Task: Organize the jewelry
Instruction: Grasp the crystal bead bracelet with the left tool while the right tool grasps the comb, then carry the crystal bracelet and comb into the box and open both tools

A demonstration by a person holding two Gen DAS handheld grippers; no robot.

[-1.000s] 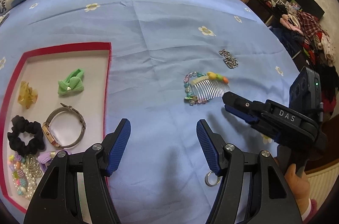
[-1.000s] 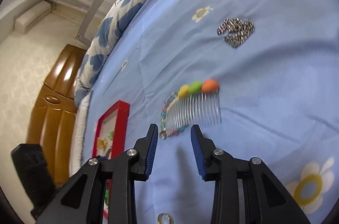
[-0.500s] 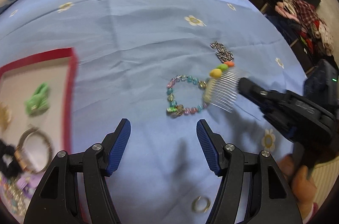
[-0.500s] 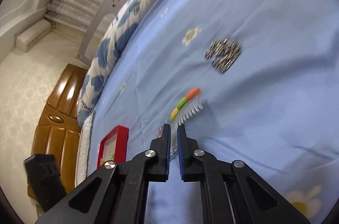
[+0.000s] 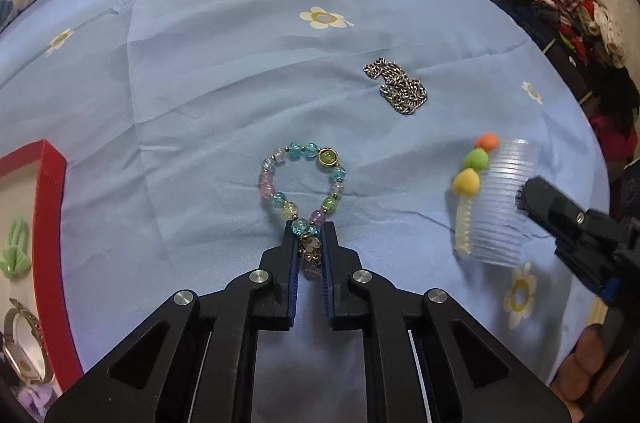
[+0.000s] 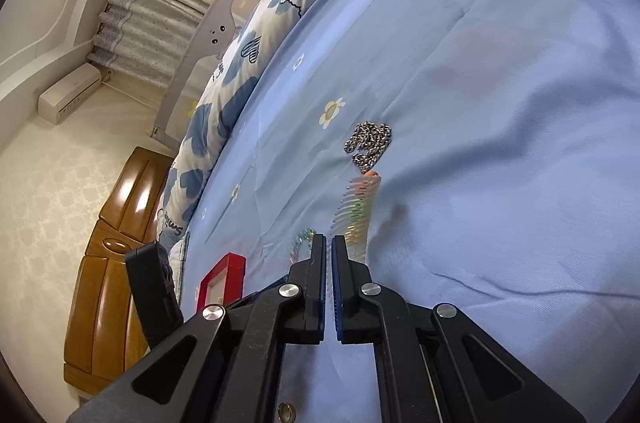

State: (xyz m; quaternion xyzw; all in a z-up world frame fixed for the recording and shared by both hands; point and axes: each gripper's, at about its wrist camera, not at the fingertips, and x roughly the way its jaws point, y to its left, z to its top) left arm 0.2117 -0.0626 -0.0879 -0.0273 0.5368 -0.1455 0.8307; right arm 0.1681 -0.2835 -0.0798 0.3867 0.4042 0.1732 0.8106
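Left gripper (image 5: 308,231) at bottom center is pinched tight on the near end of the bracelet (image 5: 302,183), whose loop lies on the blue sheet (image 5: 200,63) just above the tips. Right gripper (image 6: 328,243) is nearly closed on the clear comb (image 5: 492,199), holding it by the teeth at the right of the frame, blurry. Chain (image 5: 398,85) sits in a heap upper right of the bracelet, and the red tray (image 5: 48,191) with a watch (image 5: 24,351) hugs the left edge.
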